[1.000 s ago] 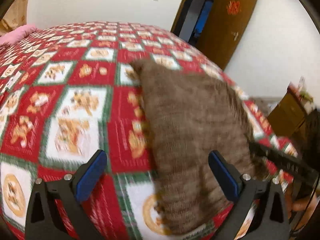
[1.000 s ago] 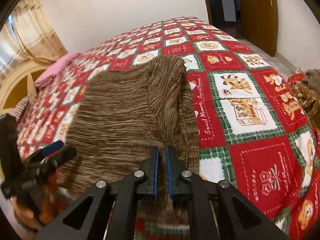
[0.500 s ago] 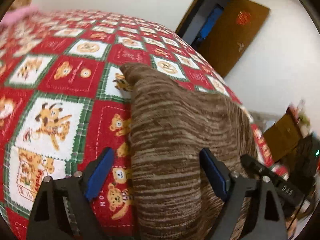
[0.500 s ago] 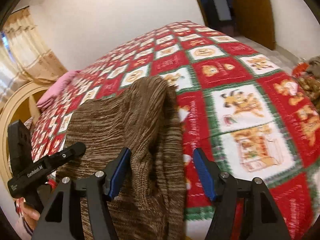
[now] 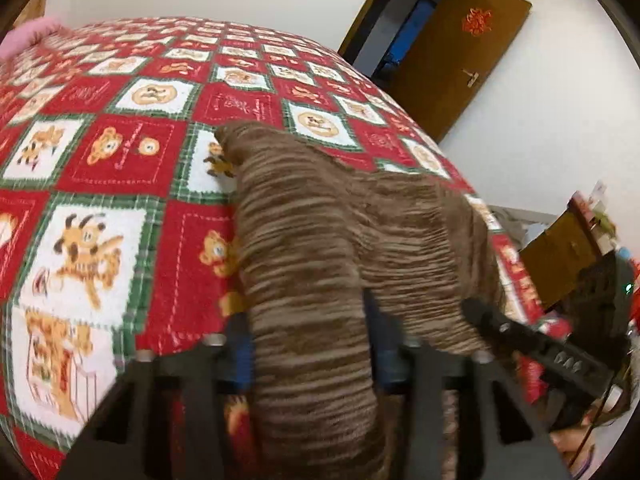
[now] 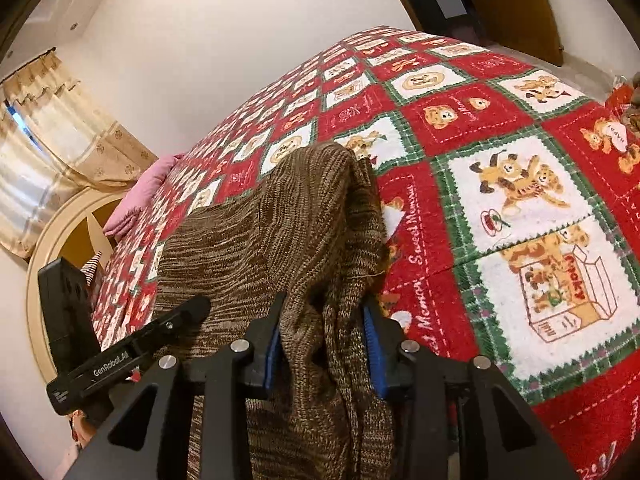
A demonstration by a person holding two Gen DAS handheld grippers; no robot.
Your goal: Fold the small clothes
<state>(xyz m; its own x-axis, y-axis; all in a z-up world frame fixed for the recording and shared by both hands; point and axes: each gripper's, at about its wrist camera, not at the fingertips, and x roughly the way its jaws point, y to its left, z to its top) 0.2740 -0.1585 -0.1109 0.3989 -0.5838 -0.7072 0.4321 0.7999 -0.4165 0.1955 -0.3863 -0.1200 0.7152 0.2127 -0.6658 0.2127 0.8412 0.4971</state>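
A brown striped knit sweater [image 5: 344,240] lies on the red patchwork bedspread [image 5: 120,168], its near part bunched and draped over the bed's near edge. My left gripper [image 5: 308,352] has its blue-padded jaws closing around the sweater's left fold, with thick cloth filling the gap. My right gripper [image 6: 324,344] has its jaws around the sweater's [image 6: 280,232] right fold, cloth between the pads. Each gripper shows in the other's view, the right one [image 5: 532,344] and the left one [image 6: 132,356].
The bedspread [image 6: 500,160] with bear pictures covers the whole bed. A pink pillow [image 6: 140,196] lies at the head by a curtain [image 6: 60,136]. A brown door [image 5: 452,52] stands open beyond the bed. A wooden cabinet [image 5: 560,256] with clutter stands to the right.
Both grippers moved forward over the sweater's near edge and their jaws narrowed from wide open onto the folds. The sweater's edge is now bunched and raised between the pads.
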